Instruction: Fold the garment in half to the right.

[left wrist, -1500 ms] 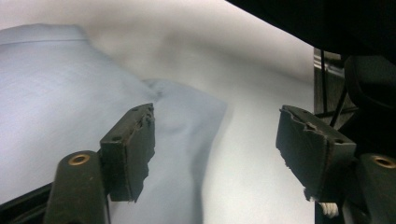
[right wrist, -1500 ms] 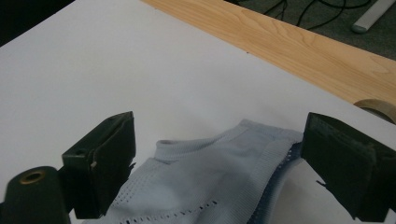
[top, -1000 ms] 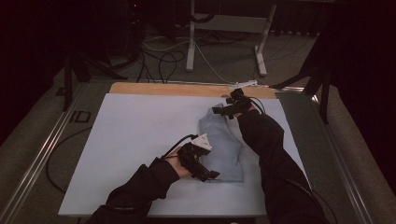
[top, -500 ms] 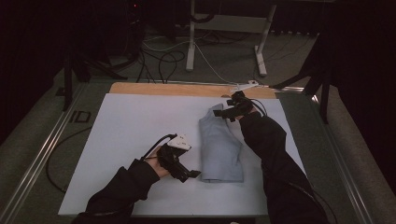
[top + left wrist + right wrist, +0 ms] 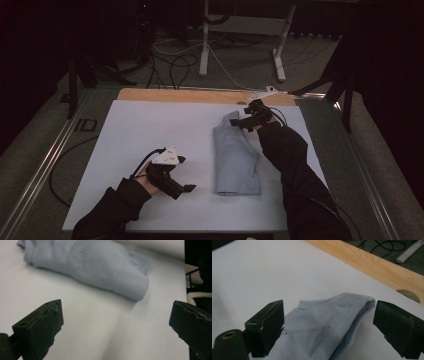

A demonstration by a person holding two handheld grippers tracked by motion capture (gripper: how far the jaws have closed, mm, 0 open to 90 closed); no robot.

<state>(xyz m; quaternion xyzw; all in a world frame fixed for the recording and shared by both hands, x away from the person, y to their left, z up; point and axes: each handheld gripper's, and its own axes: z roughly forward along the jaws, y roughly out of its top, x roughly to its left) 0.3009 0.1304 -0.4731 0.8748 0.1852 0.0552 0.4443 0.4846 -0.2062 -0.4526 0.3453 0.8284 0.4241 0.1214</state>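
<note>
No readable text or labels

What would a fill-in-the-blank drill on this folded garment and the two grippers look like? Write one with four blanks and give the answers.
1. The folded garment on the white sheet is pale ____ in colour.
2. The left gripper has its jaws ____, with nothing between them.
3. The right gripper is at the garment's ____ end, counted from the person.
4. Beyond the white sheet runs a strip of bare ____.

Answers: blue; open; far; wood
</note>
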